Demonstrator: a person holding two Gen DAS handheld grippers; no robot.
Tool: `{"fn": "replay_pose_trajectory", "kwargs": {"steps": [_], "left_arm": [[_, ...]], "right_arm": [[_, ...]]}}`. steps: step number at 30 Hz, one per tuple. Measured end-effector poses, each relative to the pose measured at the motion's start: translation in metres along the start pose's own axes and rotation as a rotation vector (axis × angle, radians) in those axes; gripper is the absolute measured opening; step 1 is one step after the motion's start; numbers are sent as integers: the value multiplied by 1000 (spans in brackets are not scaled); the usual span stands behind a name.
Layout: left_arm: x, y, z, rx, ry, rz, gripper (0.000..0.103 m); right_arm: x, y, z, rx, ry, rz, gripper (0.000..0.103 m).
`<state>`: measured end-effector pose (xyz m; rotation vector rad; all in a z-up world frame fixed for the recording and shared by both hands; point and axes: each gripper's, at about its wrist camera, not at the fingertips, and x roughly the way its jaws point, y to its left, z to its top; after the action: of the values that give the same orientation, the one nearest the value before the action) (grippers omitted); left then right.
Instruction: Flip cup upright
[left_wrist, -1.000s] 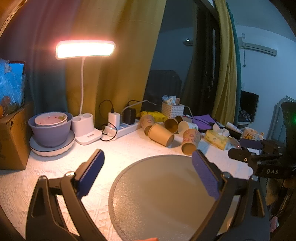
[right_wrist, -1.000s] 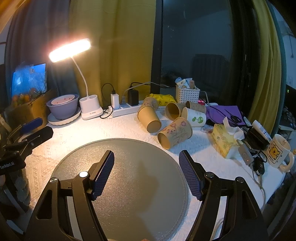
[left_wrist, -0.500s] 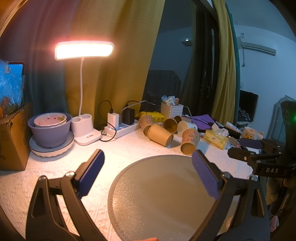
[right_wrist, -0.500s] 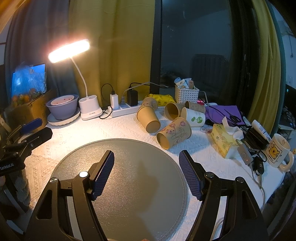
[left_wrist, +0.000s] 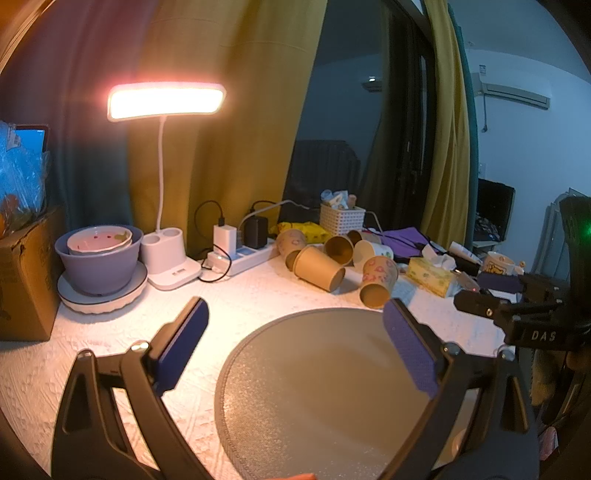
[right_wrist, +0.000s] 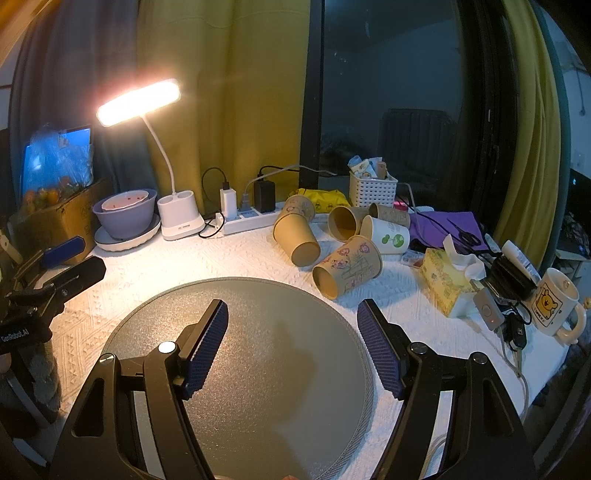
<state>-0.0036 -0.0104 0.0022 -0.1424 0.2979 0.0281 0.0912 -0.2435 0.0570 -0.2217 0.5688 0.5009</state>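
Left wrist view: left gripper (left_wrist: 295, 325) hovers over the grey round mat (left_wrist: 332, 387), jaws spread wide, nothing between them. Almost no change from a second ago; the scene sits a touch lower and left in frame, so a slight drift only. Right gripper (right_wrist: 291, 326) also hangs above the mat, jaws wide apart and empty, same as before. Cups have not moved: the printed paper cup (right_wrist: 347, 267) lies on its side just beyond the mat's far right edge, mouth facing the mat. A plain brown cup (right_wrist: 295, 236) lies tipped over just behind it, with more cups (right_wrist: 384, 229) lying further from the mat. Desk lamp (left_wrist: 166, 99) is lit beyond the mat's far left side, next to a purple bowl (left_wrist: 98, 258). Tissue box (right_wrist: 447, 284) and bear mug (right_wrist: 554, 301) sit well right of the mat. No cup touched yet.
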Motion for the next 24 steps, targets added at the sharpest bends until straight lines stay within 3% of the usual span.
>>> {"fn": "replay_pose_trajectory", "kwargs": {"steps": [24], "left_arm": [[0, -2, 0, 0, 1, -4, 96]], "right_arm": [[1, -5, 5, 2, -2, 5, 76]]}}
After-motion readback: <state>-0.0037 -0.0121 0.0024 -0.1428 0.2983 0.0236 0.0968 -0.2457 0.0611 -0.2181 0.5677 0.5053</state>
